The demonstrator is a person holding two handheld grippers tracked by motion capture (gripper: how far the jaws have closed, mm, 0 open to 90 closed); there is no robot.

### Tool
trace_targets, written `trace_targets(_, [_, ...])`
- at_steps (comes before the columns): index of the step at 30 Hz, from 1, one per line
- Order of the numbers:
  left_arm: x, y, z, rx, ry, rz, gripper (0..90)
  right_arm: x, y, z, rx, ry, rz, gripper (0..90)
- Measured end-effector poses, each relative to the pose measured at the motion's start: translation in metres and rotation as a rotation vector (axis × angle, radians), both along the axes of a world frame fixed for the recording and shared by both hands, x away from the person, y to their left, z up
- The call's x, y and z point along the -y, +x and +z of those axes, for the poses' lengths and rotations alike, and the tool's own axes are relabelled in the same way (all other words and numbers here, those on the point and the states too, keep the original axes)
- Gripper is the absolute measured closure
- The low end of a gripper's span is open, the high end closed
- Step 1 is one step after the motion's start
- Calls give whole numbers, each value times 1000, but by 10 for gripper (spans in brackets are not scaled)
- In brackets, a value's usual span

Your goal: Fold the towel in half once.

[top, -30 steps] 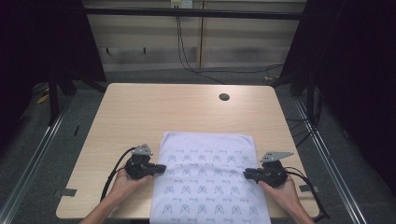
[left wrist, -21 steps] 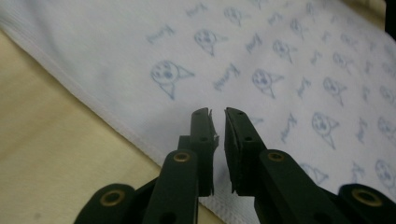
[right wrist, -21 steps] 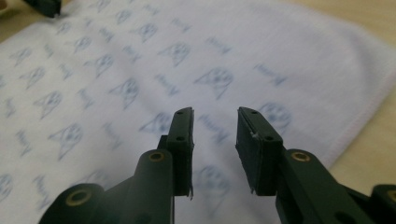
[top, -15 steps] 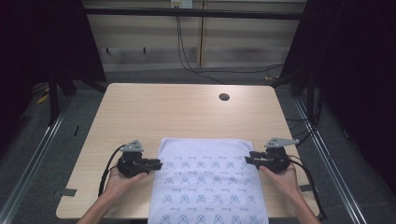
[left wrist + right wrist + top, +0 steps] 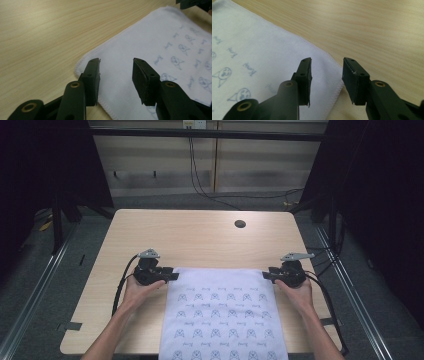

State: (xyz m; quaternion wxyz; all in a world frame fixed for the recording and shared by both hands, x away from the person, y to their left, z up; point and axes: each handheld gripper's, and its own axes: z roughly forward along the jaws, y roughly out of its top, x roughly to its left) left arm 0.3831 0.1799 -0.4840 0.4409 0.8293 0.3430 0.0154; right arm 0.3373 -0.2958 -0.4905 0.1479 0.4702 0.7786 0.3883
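A white cloth (image 5: 222, 315) printed with small blue figures lies flat on the wooden table (image 5: 200, 240), and its near end hangs over the front edge. My left gripper (image 5: 170, 275) is at the cloth's far left corner and my right gripper (image 5: 266, 274) at its far right corner. In the left gripper view the left gripper (image 5: 116, 72) is open just above the cloth (image 5: 150, 42) corner. The right gripper (image 5: 327, 72) stands the same way over the cloth (image 5: 262, 50) hem. Both pairs of jaws have just been opening, and nothing is pinched between them.
A dark round hole (image 5: 240, 224) sits in the table near its far edge. Bare wood stretches beyond the cloth and to both sides. Black cables trail from both grippers toward the person. The right gripper (image 5: 195, 3) peeks into the left gripper view's top corner.
Both hands have moved away from the person, from the cloth's sides to its far corners. Both pairs of jaws have opened.
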Motion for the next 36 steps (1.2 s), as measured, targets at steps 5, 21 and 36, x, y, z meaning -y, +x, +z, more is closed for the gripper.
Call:
trace_targets(5, [-3, 3, -5, -4, 18, 25, 564, -2, 5, -10, -17, -66, 2, 551])
trace_targets(21, [13, 7, -19, -26, 73, 33, 585, -7, 5, -13, -35, -25, 21, 852])
trace_targets(36, [-1, 10, 30, 79, -96, 55, 870, -3, 19, 61, 128, 197, 32, 860])
